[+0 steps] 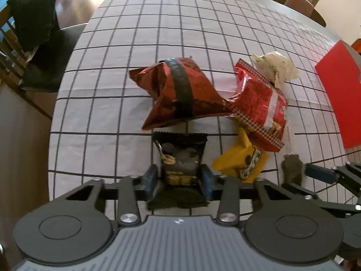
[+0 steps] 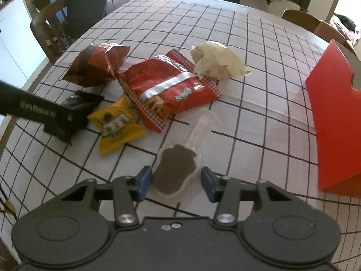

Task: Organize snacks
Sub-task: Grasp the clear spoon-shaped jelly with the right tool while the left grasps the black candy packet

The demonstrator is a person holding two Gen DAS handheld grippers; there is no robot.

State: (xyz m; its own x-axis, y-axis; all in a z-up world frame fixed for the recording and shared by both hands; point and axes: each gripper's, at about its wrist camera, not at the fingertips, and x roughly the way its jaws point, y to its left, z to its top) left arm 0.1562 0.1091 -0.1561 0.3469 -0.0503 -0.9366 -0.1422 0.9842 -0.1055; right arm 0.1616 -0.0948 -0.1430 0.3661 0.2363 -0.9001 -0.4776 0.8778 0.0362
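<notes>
Early stage, by look of it: snacks all loose on checked tabletop [image 2: 259, 52], none in red box [image 2: 338, 122] at right. Left tongs [image 1: 179, 177] straddling black snack packet [image 1: 180, 155], blue pads apparently touching its sides; pinch not confirmed. Right tongs [image 2: 176, 181] spread around clear pouch with dark filling [image 2: 174, 171], not touching. Remaining: dark red bag [image 2: 97, 64], red chip bag [image 2: 167, 85], yellow packet [image 2: 115, 126], cream bag [image 2: 216, 62].

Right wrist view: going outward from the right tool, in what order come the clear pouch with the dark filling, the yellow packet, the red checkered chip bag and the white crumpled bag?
1. Clear pouch with dark filling, between the right tool fingers.
2. Yellow packet, ahead to the left.
3. Red checkered chip bag, mid-table.
4. White crumpled bag, farthest, behind the chip bag.
</notes>
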